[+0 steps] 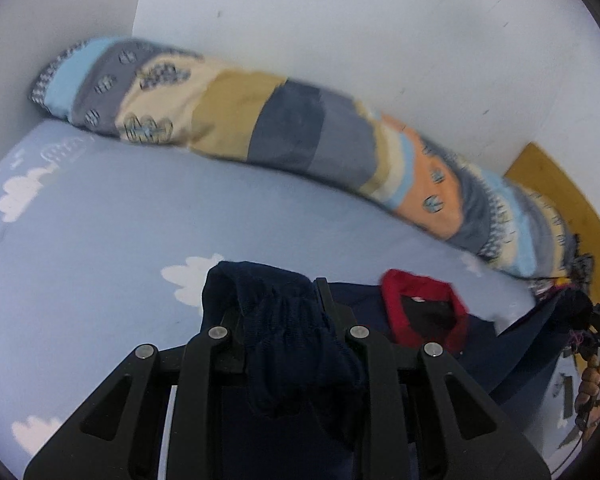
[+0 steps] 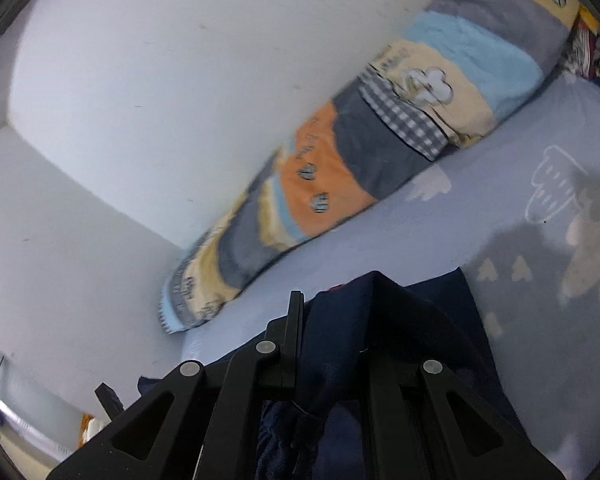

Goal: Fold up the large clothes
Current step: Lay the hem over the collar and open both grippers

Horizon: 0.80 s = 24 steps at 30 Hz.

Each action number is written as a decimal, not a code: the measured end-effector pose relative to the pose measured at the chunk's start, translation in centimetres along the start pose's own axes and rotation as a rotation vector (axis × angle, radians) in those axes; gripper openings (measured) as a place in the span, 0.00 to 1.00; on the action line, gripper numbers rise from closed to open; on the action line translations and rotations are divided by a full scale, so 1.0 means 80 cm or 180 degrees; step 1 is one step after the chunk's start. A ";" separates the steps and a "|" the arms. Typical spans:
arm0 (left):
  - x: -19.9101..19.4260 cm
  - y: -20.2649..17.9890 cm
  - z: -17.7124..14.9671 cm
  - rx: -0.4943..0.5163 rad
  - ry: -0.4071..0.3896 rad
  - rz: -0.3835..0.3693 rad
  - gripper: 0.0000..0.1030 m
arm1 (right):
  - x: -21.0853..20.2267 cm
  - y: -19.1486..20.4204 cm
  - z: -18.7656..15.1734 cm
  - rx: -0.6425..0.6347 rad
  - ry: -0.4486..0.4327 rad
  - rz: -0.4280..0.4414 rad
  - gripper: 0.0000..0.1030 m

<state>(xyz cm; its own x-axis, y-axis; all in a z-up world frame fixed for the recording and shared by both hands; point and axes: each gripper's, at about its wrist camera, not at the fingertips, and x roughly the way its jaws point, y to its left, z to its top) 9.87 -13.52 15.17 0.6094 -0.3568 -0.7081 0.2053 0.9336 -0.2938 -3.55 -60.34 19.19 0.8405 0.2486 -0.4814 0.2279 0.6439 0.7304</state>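
Observation:
A dark navy garment (image 1: 427, 360) with a red collar (image 1: 419, 286) hangs stretched between my two grippers above the bed. My left gripper (image 1: 276, 300) is shut on a bunched ribbed navy edge (image 1: 296, 344) of it. My right gripper (image 2: 339, 304) is shut on another navy fold (image 2: 383, 320) of the same garment. In the left wrist view the right gripper (image 1: 587, 320) and the hand holding it show at the far right, with the cloth running to it.
A light blue bed sheet (image 1: 100, 240) with white clouds lies below. A long patchwork bolster (image 1: 284, 128) lies along the white wall (image 1: 339, 20); it also shows in the right wrist view (image 2: 339, 168). A wooden headboard (image 1: 559, 192) stands at the right.

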 end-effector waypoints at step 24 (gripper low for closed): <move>0.171 0.057 0.041 -0.1317 0.1376 -0.0720 0.78 | 0.120 -0.067 0.050 0.0662 0.0119 -0.0476 0.56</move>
<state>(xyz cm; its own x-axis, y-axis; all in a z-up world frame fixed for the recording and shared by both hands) 21.67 -14.05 6.25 0.2038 -0.6054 -0.7694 -0.0727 0.7743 -0.6286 5.30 -64.33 12.57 0.7720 0.1909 -0.6063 0.4477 0.5139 0.7318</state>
